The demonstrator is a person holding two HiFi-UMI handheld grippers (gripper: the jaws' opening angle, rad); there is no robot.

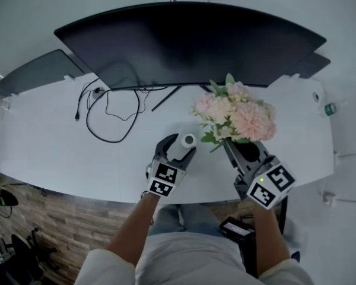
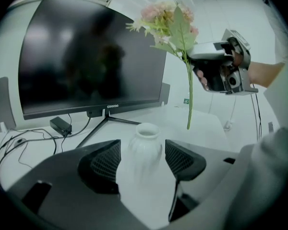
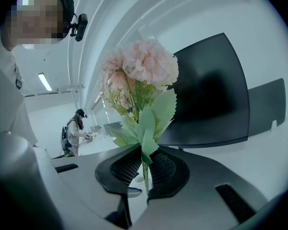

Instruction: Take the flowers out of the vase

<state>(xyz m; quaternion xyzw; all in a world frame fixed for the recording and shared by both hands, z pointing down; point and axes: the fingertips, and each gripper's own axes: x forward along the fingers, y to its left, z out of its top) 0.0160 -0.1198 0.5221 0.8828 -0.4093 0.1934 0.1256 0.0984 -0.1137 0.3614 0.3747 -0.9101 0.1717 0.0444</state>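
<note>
— What's the setting?
— A white table in a pale room, with a curved monitor behind the vase and cables off to the vase's left
— And the flowers?
— Up and to the right of the vase. The right gripper has its fingers clamped on the stem, whose end hangs free in the air
— The vase itself?
— Upright between the left gripper fingers, which stand apart with a sliver of gap beside it
</note>
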